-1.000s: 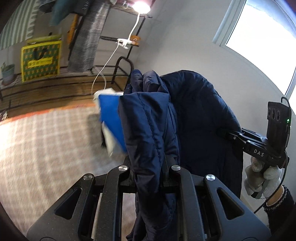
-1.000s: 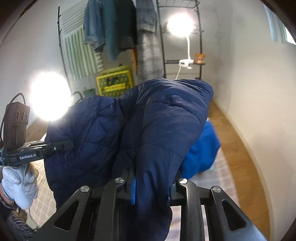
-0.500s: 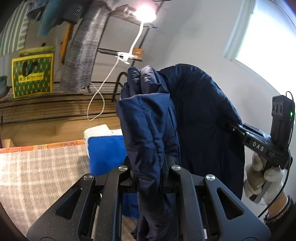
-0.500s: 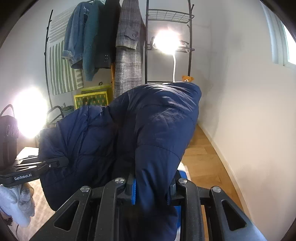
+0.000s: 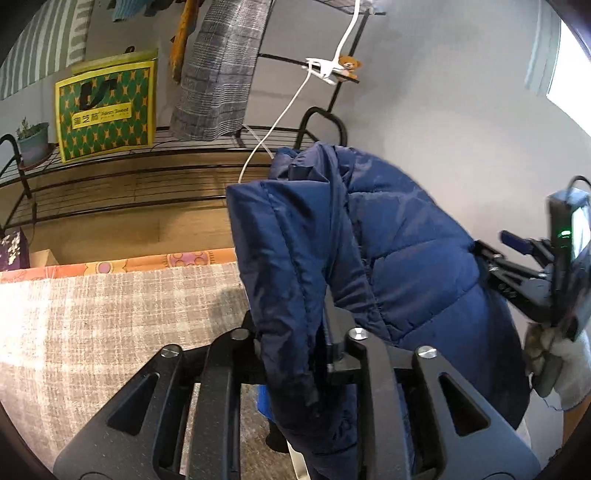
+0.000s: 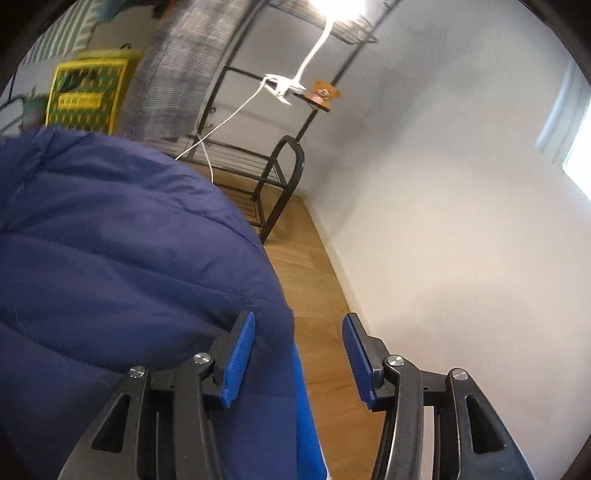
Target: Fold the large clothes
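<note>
Navy quilted jacket (image 5: 295,266) clamped in left gripper (image 5: 295,354) fingers, right gripper (image 6: 297,354) fingers spread, yellow-green bag (image 5: 105,110) lettering unreadable

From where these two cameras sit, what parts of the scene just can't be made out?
- Left gripper pads, left wrist view: buried under the navy puffer jacket they clamp.
- Jacket's lower part, both views: cut off by the bottom edge.
- Lamp, right wrist view: glare.
- Yellow-green bag, right wrist view: lettering blurred.
- Right gripper, left wrist view: blurred, fingertips behind the jacket.
</note>
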